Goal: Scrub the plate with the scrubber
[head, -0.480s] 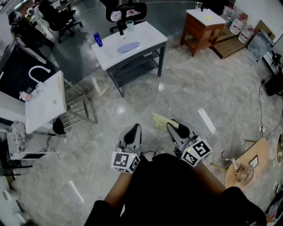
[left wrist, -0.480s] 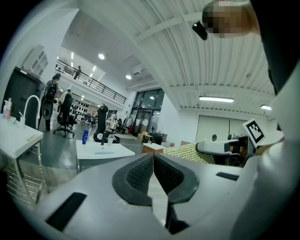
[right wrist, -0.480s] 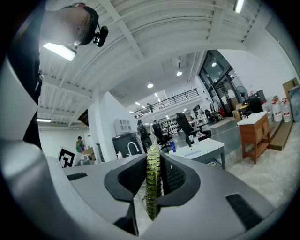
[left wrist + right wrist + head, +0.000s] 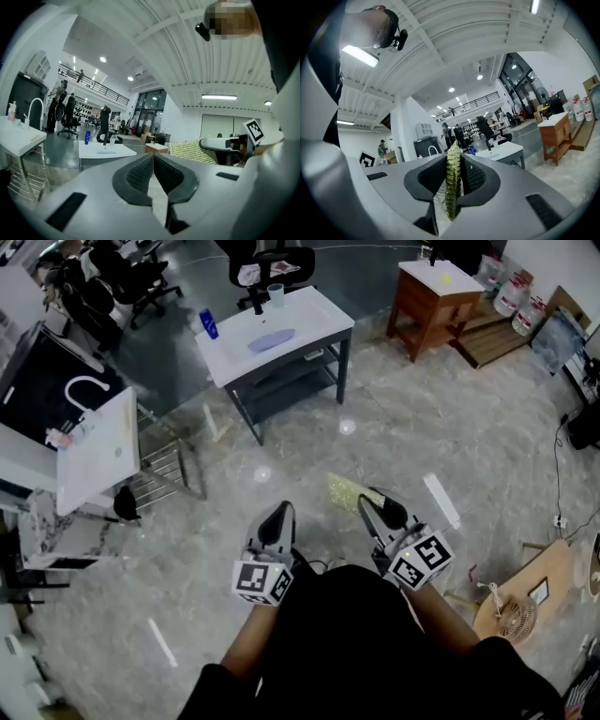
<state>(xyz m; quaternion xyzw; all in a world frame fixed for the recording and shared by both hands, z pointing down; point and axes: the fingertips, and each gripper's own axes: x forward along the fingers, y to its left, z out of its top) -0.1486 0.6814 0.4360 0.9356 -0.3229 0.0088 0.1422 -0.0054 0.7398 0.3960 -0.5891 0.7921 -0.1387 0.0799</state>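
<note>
Yellow-green scrubber [image 4: 451, 187] stays grasped in our right gripper [image 4: 453, 161] fingers; our left gripper [image 4: 153, 159] is clenched, empty. Little has shifted: the plate [image 4: 272, 339] waits untouched on the far tabletop [image 4: 314, 313].

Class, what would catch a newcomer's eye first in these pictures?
The yellow-green scrubber clamped in the right hand-held gripper, low at centre. Beside it the left hand-held gripper is shut, empty. Far ahead, a blue plate lies on a white table.

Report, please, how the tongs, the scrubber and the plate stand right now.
Left tongs shut, empty. Right tongs shut on scrubber. Plate lies on white table well ahead, untouched; blue bottle and cup share the table.
</note>
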